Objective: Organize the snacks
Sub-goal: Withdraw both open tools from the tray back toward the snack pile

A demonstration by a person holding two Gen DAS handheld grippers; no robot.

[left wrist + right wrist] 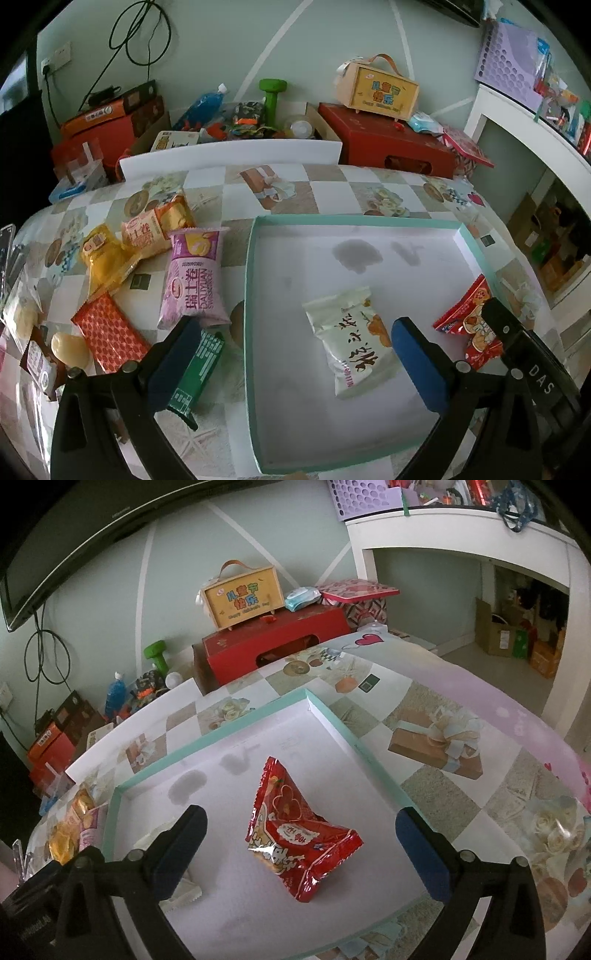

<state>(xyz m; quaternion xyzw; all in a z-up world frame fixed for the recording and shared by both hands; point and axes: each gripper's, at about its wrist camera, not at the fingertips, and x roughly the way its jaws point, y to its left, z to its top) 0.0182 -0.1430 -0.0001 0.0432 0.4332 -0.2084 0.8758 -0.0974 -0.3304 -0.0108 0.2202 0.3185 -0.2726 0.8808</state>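
Left gripper (pixel 295 354): fingers wide apart, holding nothing.
Right gripper (pixel 301 843): fingers wide apart, empty, straddling red packet (pixel 295 834).
Tray (pixel 251 295): white packet (pixel 351 339), frame centre.

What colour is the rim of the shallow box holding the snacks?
Pale teal around a white inside; the box rim shows best in the left wrist view.

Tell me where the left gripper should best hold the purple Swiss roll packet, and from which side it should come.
Probably grip the purple packet across its narrow middle, coming from above. It lies flat on the tablecloth, long axis running away from the camera, so the open left gripper can span its long sides. Its crimped ends look too flat to hold.
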